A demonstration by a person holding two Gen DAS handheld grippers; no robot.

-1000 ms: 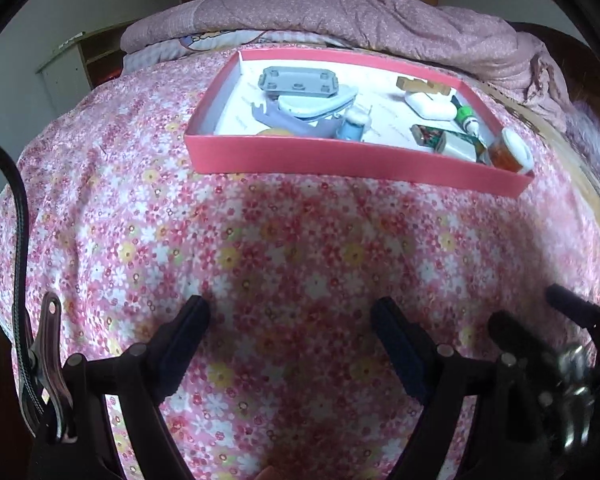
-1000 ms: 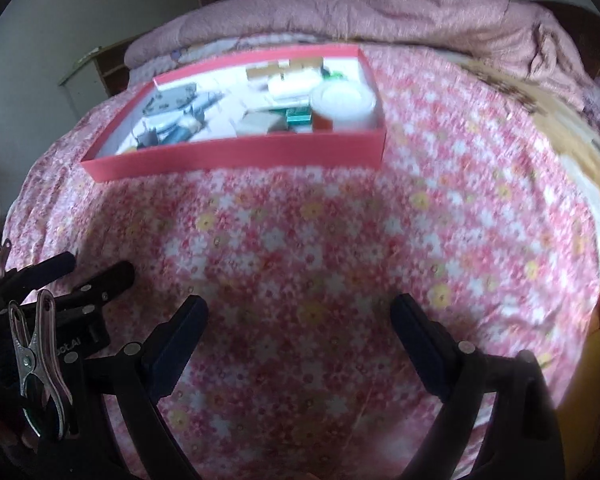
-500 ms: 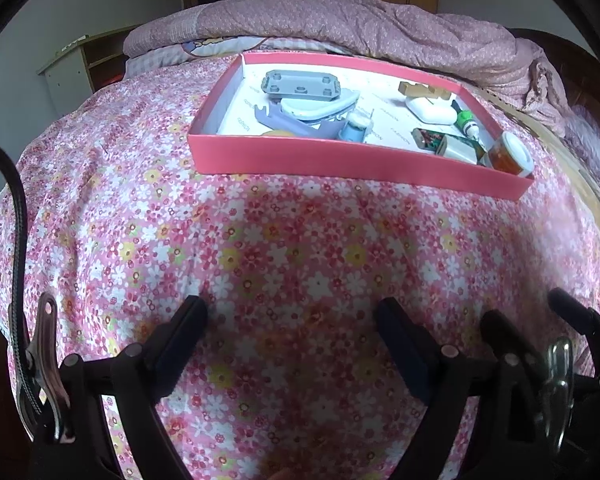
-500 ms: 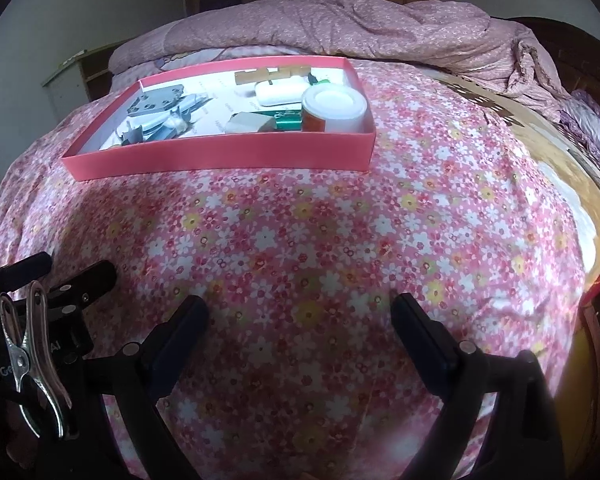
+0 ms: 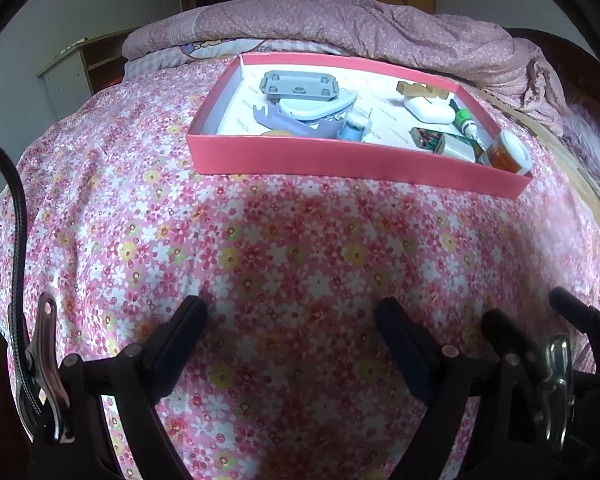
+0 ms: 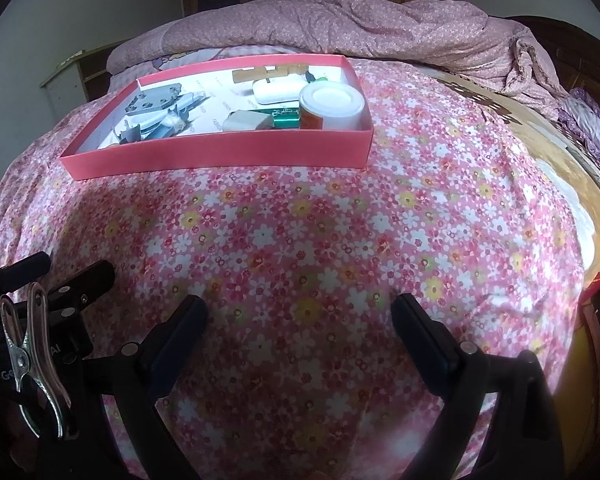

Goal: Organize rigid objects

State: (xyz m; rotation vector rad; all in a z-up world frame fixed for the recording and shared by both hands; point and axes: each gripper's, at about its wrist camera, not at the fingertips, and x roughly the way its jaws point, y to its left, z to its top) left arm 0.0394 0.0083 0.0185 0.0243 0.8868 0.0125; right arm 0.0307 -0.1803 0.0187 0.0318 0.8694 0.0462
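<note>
Both grippers hang w/ jaws wide, nothing between: left gripper (image 5: 292,320), right gripper (image 6: 300,316). Pink tray (image 5: 340,160) of objects sits on floral bedspread (image 5: 300,248), 12 o'clock, well apart from fingers.

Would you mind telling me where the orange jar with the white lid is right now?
The jar stands in the pink box's near right corner in both wrist views, beside the green packet and in front of the white case.
</note>
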